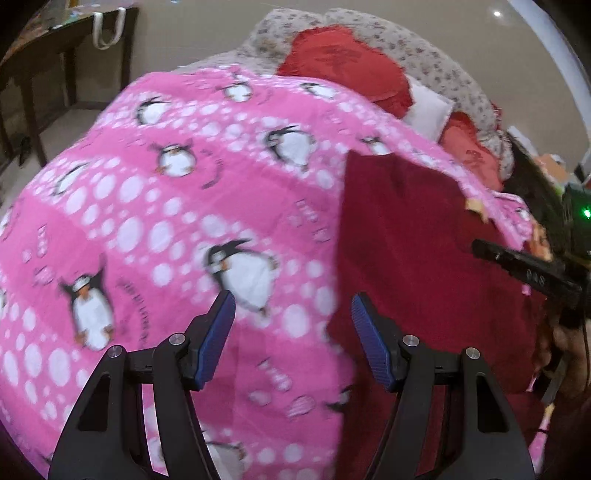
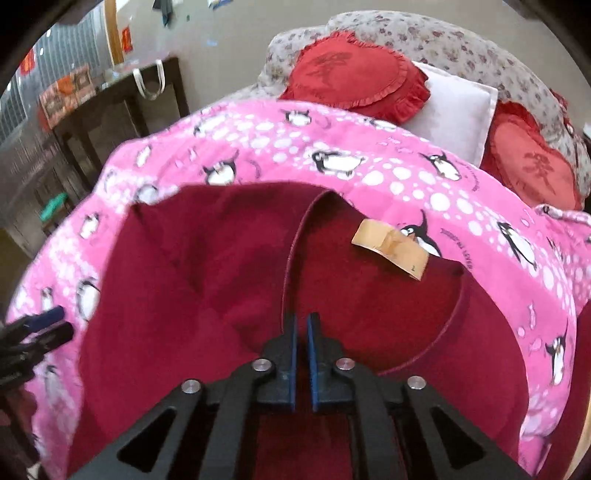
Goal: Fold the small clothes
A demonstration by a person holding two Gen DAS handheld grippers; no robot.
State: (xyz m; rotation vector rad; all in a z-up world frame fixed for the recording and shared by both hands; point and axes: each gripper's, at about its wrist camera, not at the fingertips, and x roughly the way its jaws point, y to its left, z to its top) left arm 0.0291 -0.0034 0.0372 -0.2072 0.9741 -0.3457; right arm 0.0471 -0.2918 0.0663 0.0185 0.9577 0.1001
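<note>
Right wrist view looks down on a dark red knit garment [image 2: 207, 280] spread over a pink fleece blanket printed with penguins and white dots [image 2: 369, 162]. The right claw [image 2: 303, 325] sits low over the garment's neckline, its blue pads nearly together with only a thin gap between them; whether any cloth is pinched there cannot be told. A tan sewn-in label [image 2: 391, 245] lies at the far edge of the neck opening, partly over the pink blanket. At the left edge the tips of the left claw [image 2: 48, 328] show beside the garment's side.

Left wrist view shows the left claw [image 1: 291, 306] with its blue pads wide apart, holding nothing, hovering over the blanket just left of the garment's edge [image 1: 424, 240]. The right claw's black finger [image 1: 524, 269] reaches in from the right, over the red cloth.

Behind the blanket lie two red heart-shaped frilled cushions [image 2: 354, 77] with a white pillow [image 2: 458, 110] between them, all leaning on a grey floral-print backrest [image 2: 424, 29]. To the left stands a dark wooden side table [image 2: 122, 118] with a white bag strap [image 2: 149, 81] hanging over its edge. Pale flooring and a wall with scattered stickers lie beyond.
</note>
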